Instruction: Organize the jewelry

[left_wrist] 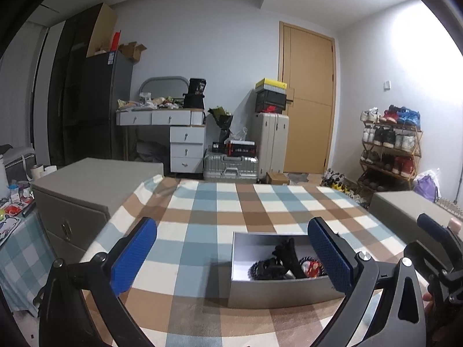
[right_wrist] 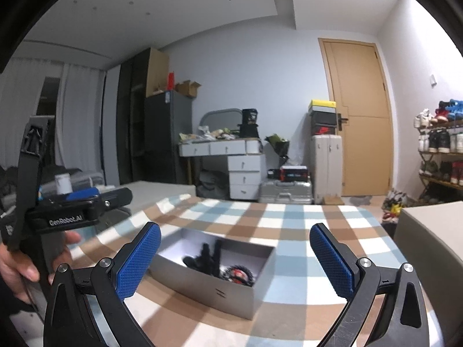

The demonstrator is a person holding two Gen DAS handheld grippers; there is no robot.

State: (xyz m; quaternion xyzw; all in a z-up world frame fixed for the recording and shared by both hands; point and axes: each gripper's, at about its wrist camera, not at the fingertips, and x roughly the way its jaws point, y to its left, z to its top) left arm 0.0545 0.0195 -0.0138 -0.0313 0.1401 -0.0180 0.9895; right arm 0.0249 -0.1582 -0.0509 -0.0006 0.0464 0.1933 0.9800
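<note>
A grey open-topped box [left_wrist: 277, 292] sits on my checked tablecloth [left_wrist: 202, 219], near the front edge of the table. Inside it lie dark pieces of jewelry: a black beaded bracelet [left_wrist: 262, 269], a tall black item I cannot identify [left_wrist: 285, 253], and a red-and-black beaded piece [left_wrist: 311, 267] pressed against the right inner wall. From the right wrist view the same box [right_wrist: 202, 286] stands at an angle, one corner pointing toward me.

My left gripper [left_wrist: 231, 257] hangs above the table with its blue-padded fingers spread wide, the right pad [left_wrist: 330, 256] overlapping the box's right end. My right gripper [right_wrist: 235, 258] is likewise spread wide and holds nothing, framing the box from just behind.

Beyond the table stand a white drawer desk [left_wrist: 185, 141], silver suitcases [left_wrist: 231, 167], a wooden door [left_wrist: 308, 98] and a shoe rack [left_wrist: 390, 147].
</note>
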